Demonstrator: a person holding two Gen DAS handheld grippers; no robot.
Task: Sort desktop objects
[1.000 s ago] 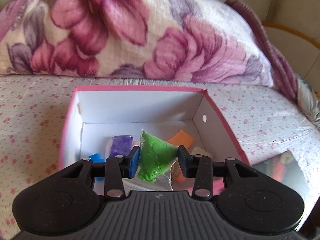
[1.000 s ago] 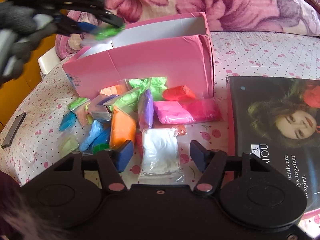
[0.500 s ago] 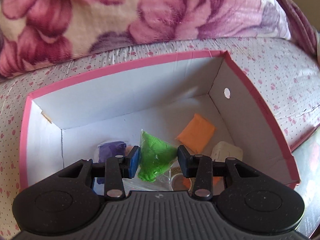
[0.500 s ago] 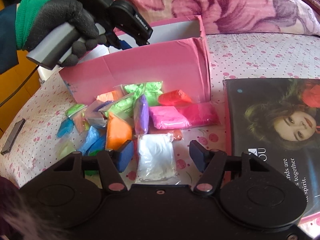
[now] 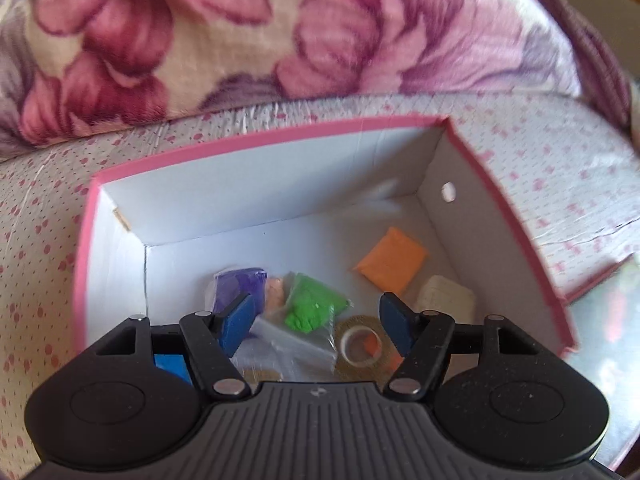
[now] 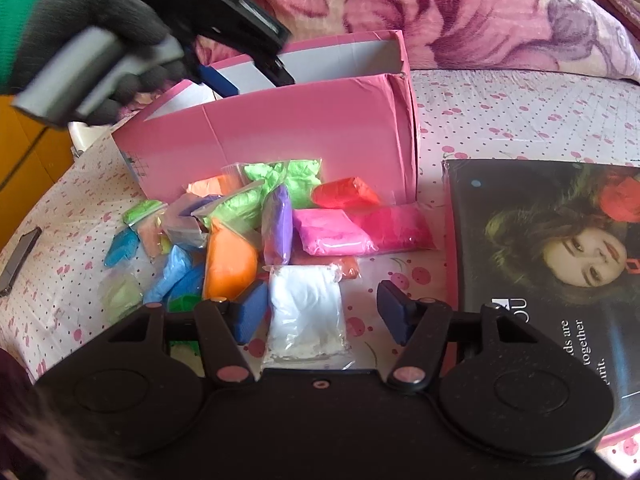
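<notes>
A pink box [image 5: 264,138] with a white inside holds a green clay bag [image 5: 312,306], a purple bag [image 5: 236,286], an orange bag [image 5: 392,260], a cream block [image 5: 444,300] and a tape roll [image 5: 360,346]. My left gripper [image 5: 316,320] is open above the box, the green bag lying loose below it. It also shows in the right wrist view [image 6: 248,76] over the box [image 6: 304,140]. My right gripper [image 6: 322,314] is open, its fingers on either side of a white clay bag [image 6: 306,312] at the front of a pile of coloured clay bags [image 6: 256,224].
A dark magazine [image 6: 552,264] with a woman's face lies right of the pile. A floral blanket [image 6: 460,12] lies behind the box. A dark phone [image 6: 18,260] sits at the far left on the dotted cloth [image 6: 500,120].
My left gripper has opened and let go of the green clay bag, which now lies in the box. My right gripper has edged closer around the white bag.
</notes>
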